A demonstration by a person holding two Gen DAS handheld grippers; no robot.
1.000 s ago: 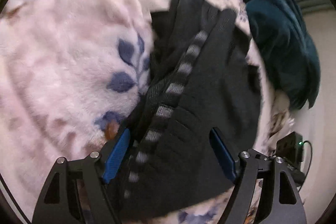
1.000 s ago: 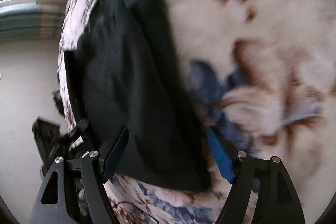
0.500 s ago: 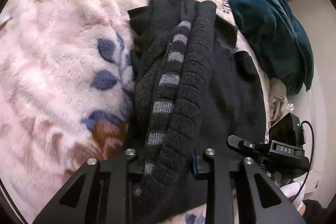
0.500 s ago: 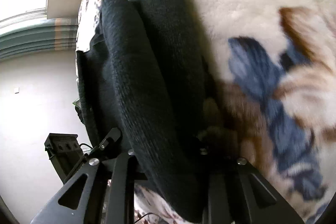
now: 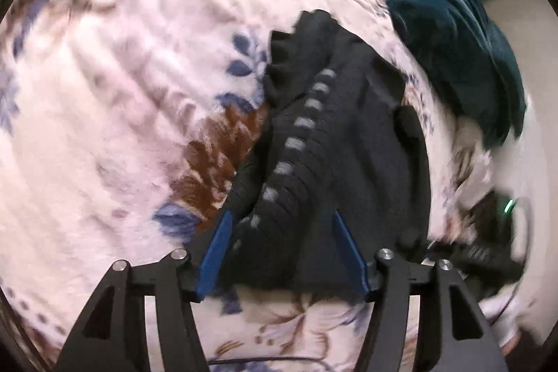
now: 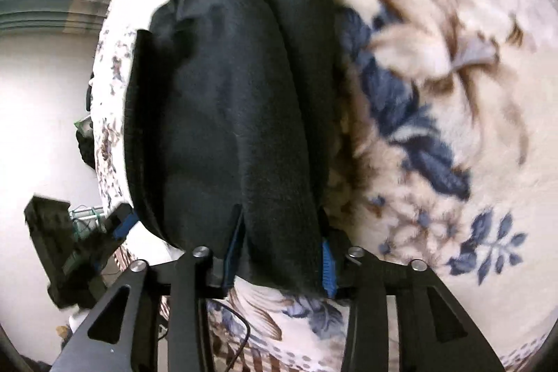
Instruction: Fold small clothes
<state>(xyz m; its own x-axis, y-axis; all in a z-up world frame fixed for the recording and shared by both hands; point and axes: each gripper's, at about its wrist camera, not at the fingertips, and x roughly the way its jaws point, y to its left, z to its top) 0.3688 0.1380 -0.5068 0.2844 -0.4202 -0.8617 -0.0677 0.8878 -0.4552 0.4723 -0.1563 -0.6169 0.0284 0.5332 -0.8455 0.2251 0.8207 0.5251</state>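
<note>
On the fleecy floral blanket (image 5: 122,128) lies a black knit garment (image 5: 341,162), bunched lengthwise, with a row of grey patches running along one ridge. The left claw (image 5: 282,250) stands released, its blue pads spread on either side of the garment's near end. In the right wrist view the same black garment (image 6: 237,114) lies between the blue pads of the right claw (image 6: 279,253), also parted, the cloth filling the gap. A dark teal cloth (image 5: 453,51) lies far right.

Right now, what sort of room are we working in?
Probably a bedroom: the black knit garment lies on a plush floral blanket over a bed-like surface, a teal velvet cushion or cover lies behind, with bare walls beside.
</note>
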